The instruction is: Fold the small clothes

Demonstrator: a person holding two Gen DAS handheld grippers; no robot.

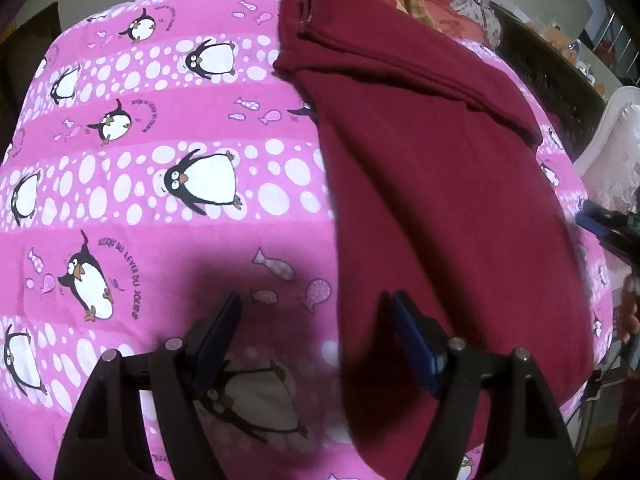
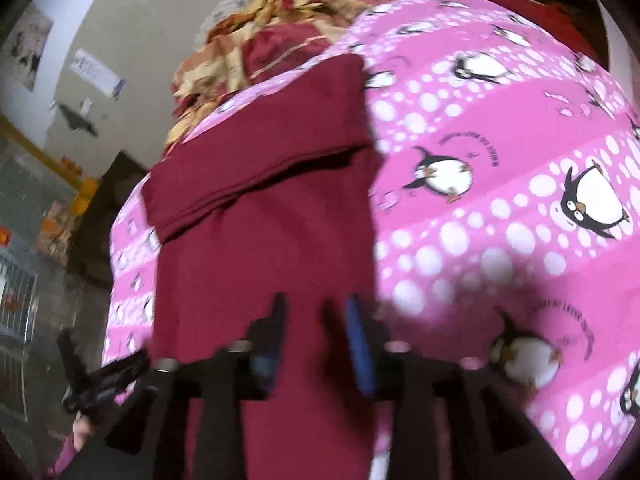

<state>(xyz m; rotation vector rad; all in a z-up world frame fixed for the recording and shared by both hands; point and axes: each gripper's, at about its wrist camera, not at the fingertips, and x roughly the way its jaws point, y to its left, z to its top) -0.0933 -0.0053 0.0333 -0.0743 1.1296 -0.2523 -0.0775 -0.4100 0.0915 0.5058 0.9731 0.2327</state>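
The garment (image 1: 420, 184) is plain dark maroon with no print. The bedcover (image 1: 160, 168) beneath it is bright pink in lighter and deeper bands, patterned with black-and-white penguins with orange beaks and feet, white bubbles and small pale fish. Both grippers are black with blue pads (image 1: 412, 340), and the heaped fabric (image 2: 248, 44) beyond is red and yellow.

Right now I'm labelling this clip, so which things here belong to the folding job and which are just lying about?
Part of the job:
- maroon garment, partly folded on the bedspread
- left gripper, open over the bedspread
- right gripper, open above the garment

Just lying about:
- pink penguin bedspread
- heap of red and yellow cloth behind
- white chair
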